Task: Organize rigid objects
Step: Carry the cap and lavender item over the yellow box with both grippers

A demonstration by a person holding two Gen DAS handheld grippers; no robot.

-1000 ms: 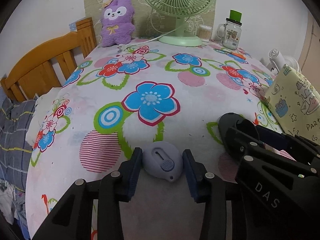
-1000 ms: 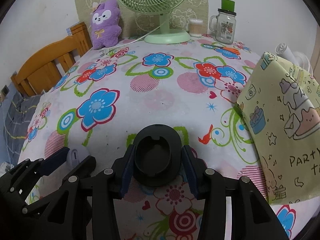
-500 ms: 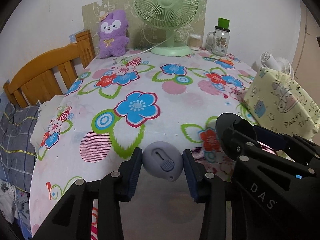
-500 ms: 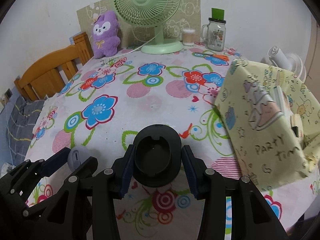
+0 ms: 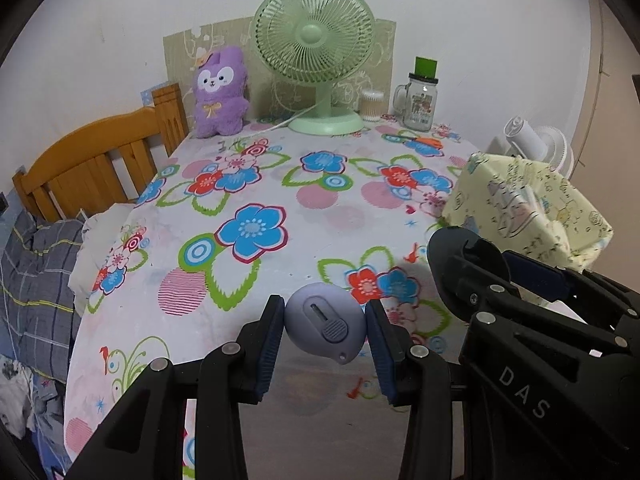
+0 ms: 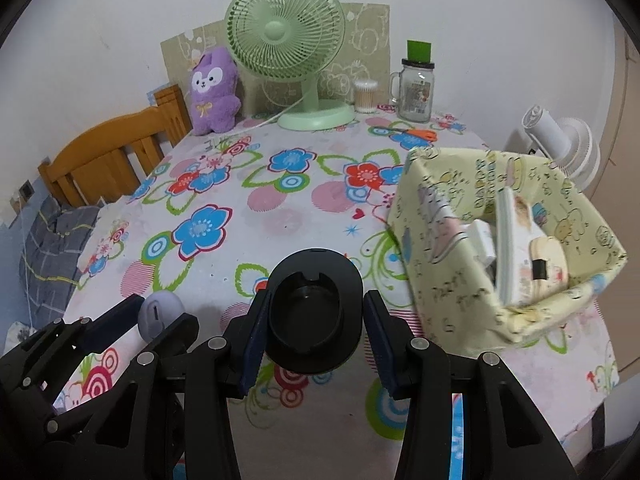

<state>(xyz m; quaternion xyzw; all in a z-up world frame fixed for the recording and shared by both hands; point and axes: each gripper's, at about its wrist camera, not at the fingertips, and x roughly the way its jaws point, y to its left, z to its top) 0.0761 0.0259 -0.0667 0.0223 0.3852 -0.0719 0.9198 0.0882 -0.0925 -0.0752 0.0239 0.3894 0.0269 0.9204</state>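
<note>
Left wrist cam: my left gripper (image 5: 325, 330) pinches the lilac gadget (image 5: 325, 322); right gripper (image 6: 314, 320) clamps the black holder (image 6: 314, 312), both lifted off table for fabric bin (image 6: 452, 280), I reckon.

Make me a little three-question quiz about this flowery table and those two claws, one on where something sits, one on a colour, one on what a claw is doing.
1. Where does the green fan stand?
A. At the far edge by the wall
B. Inside the yellow box
C. On the wooden chair

2. What colour is the plush toy?
A. Orange
B. Purple
C. White

3. What is the right claw doing?
A. Hanging empty
B. Pressing on the fan
C. Gripping a black round holder

Answers:
1 A, its base sits at the back of the tablecloth, beside the jar.
2 B, its fur is purple.
3 C, the black round holder sits clamped between its pads, clear of the yellow box.
</note>
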